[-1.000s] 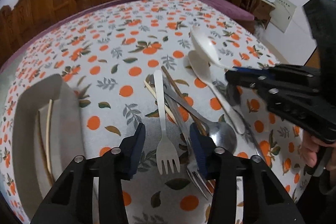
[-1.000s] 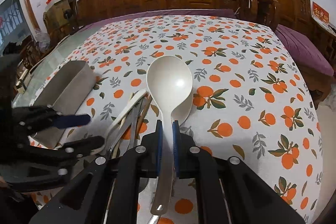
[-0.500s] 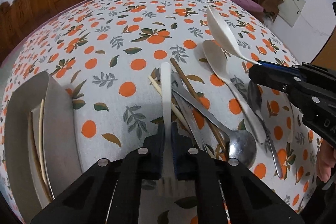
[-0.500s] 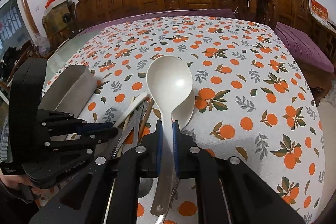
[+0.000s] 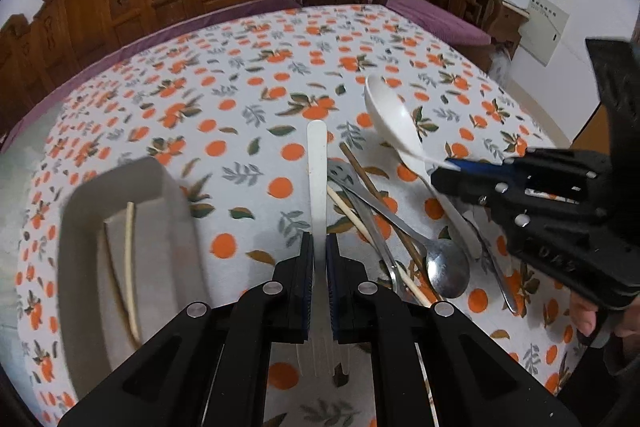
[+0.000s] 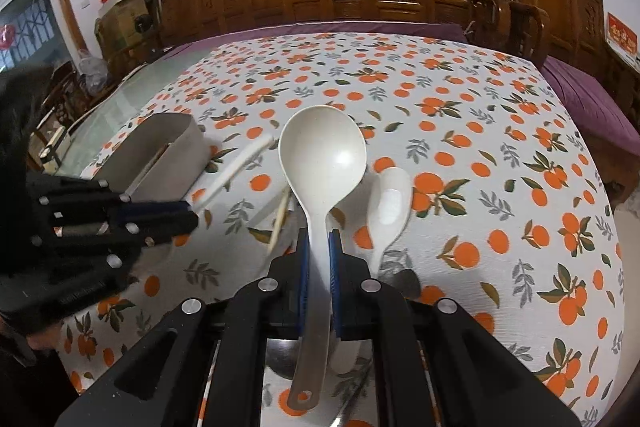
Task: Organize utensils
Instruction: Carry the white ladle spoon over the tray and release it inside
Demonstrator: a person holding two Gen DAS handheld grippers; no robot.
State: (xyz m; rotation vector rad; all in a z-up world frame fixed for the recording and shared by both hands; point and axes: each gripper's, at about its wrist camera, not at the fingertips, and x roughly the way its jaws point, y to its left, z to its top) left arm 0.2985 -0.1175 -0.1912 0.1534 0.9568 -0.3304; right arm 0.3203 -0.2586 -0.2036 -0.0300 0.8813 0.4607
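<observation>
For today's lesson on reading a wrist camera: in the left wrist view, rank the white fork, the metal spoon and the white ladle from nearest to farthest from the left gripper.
1. White fork: clamped in the left gripper, at centre.
2. Metal spoon: lying on the tablecloth just to the right.
3. White ladle: farther right, lifted by the right gripper.

The white fork (image 5: 318, 183) vanishes between the left gripper's (image 5: 319, 259) pads, so its neck is hidden; only the tines peek out below. In the right wrist view the same fork's handle is a blurred streak. The ladle's (image 6: 322, 163) shaft is covered where the right gripper (image 6: 319, 259) clamps it. The grey tray's (image 5: 80, 227) near end blurs away. A metal spoon (image 5: 446, 269) overlies the chopsticks (image 5: 380, 203), hiding parts of them. The person's fingers (image 5: 584, 315) are cut off at the frame edge.
</observation>
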